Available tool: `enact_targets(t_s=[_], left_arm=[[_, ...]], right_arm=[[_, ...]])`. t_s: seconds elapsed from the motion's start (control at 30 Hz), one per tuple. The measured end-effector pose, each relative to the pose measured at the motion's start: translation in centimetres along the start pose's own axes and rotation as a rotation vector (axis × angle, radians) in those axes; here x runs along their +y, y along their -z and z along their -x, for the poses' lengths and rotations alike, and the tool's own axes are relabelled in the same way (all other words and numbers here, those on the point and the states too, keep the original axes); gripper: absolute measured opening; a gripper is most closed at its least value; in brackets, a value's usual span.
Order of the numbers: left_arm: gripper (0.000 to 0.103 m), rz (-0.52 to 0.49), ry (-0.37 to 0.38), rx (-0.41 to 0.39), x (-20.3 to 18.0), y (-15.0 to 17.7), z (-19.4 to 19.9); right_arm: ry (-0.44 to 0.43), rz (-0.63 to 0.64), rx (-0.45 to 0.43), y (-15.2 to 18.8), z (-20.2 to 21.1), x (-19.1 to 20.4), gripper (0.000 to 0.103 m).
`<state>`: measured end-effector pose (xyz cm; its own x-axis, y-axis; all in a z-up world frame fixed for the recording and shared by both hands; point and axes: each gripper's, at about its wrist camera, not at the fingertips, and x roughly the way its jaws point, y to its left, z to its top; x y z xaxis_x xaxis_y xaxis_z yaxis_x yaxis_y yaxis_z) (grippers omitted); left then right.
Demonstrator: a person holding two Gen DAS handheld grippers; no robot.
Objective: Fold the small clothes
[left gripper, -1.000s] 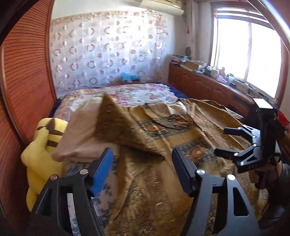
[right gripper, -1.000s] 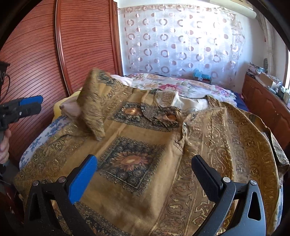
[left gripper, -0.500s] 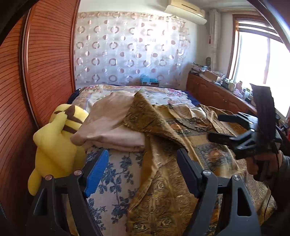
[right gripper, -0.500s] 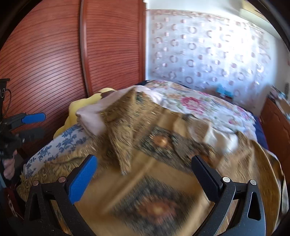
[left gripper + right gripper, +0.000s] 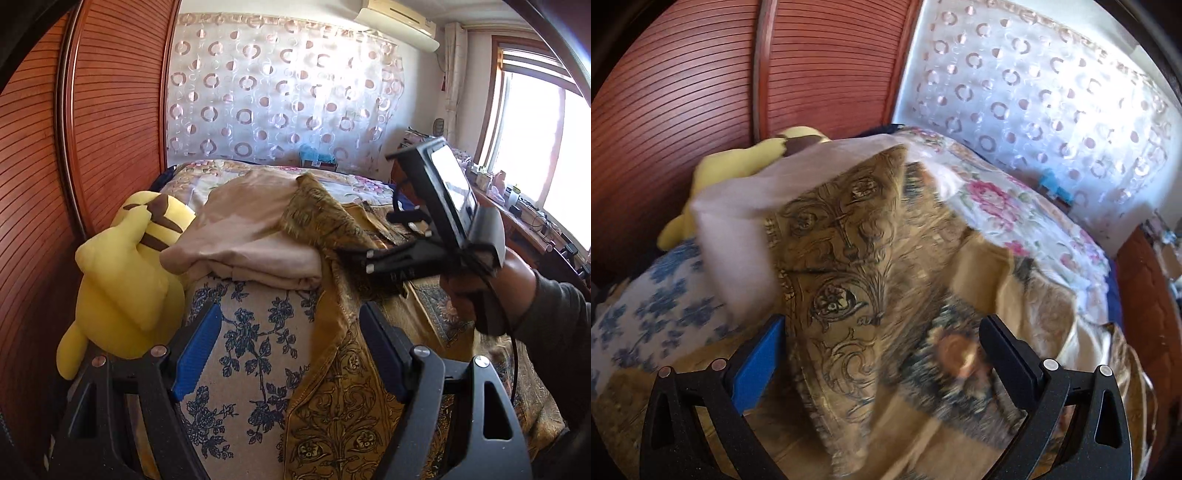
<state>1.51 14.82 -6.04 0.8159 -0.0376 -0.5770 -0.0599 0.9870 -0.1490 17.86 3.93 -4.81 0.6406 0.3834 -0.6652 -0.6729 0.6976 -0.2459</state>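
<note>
The left gripper (image 5: 291, 354) hangs over the bed's near edge with jaws spread, nothing between its blue pads but the blue-flowered sheet (image 5: 251, 343) and the hem of a gold-brown patterned garment (image 5: 340, 398) at 5 o'clock. The right gripper (image 5: 879, 354), also spread wide, hovers above the garment's raised sleeve (image 5: 842, 236), gripping nothing; in the left view it sits at 3 o'clock, a phone (image 5: 448, 188) mounted on top, partly legible letters on its body. A folded beige cloth (image 5: 243, 236) lies at 12 o'clock, a yellow plush toy (image 5: 125, 280) at 9 o'clock.
</note>
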Motion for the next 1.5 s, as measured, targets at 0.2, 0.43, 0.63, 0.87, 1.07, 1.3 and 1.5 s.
enact_targets(t_s=[0.2,0.43,0.63,0.87,1.07,1.3,1.5], left_arm=[[0.078,-0.002,0.009,-0.008,-0.7,0.0,-0.2],[0.078,-0.026,0.005,-0.038,-2.8,-0.7,-0.8],[0.078,-0.063,-0.018,-0.066,-4.8,-1.7,-2.3],[0.078,-0.074,-0.019,-0.085,-7.7,-3.3,-5.4],[0.078,-0.105,0.008,-0.058,-10.7,-4.2,-8.8],[0.078,-0.127,0.074,0.016,-13.9,-4.9,-11.9],[0.078,-0.175,0.121,0.069,-16.4,-4.8,-12.7]], right_arm=[[0.111,-0.121,-0.015,0.2,0.3,-3.9,0.102],[0.115,-0.206,-0.032,1.9,1.2,-7.2,0.102],[0.04,-0.228,-0.076,3.6,3.2,-7.9,0.099],[0.048,-0.245,-0.105,8.0,6.7,-11.2,0.093],[0.163,-0.286,-0.151,11.4,9.7,-14.6,0.093],[0.279,-0.324,-0.205,14.5,12.6,-18.4,0.093],[0.313,-0.388,-0.148,17.0,13.9,-22.1,0.088]])
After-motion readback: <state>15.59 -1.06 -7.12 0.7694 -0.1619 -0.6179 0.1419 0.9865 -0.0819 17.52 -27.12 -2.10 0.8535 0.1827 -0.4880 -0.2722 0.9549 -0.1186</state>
